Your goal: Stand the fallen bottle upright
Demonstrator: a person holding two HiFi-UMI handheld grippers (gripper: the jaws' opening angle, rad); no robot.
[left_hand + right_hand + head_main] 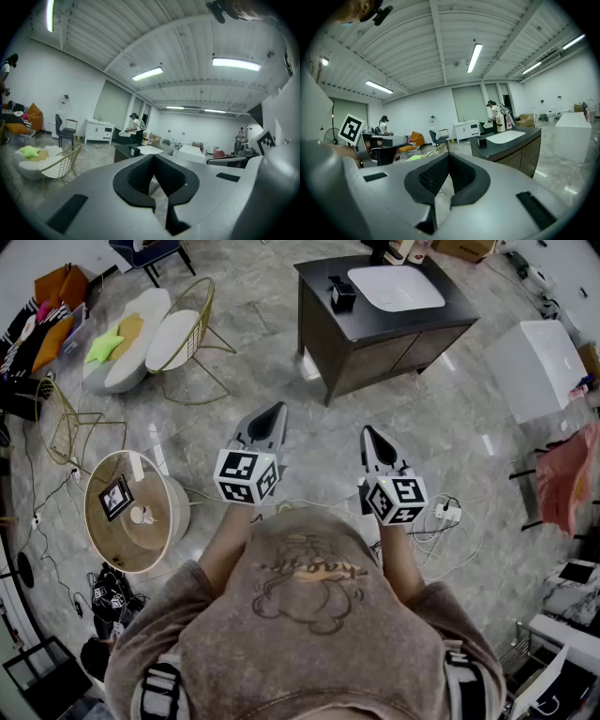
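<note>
Both grippers hang in the air in front of the person, over a grey marble floor. In the head view my left gripper (273, 412) and my right gripper (368, 433) point toward a dark vanity cabinet (375, 338) with a white sink (396, 287). Each one's jaws meet at the tips with nothing between them; the left gripper (153, 156) and the right gripper (448, 154) look the same in their own views. A few bottles (500, 123) stand at the far end of the counter (520, 136). A small black box (342, 292) sits beside the sink. No fallen bottle can be made out.
A round wooden side table (131, 512) stands at the left, with gold wire chairs (183, 334) behind it. A white box-shaped unit (536, 367) is at the right. Cables and a power strip (448, 514) lie on the floor near the right gripper. People stand in the background.
</note>
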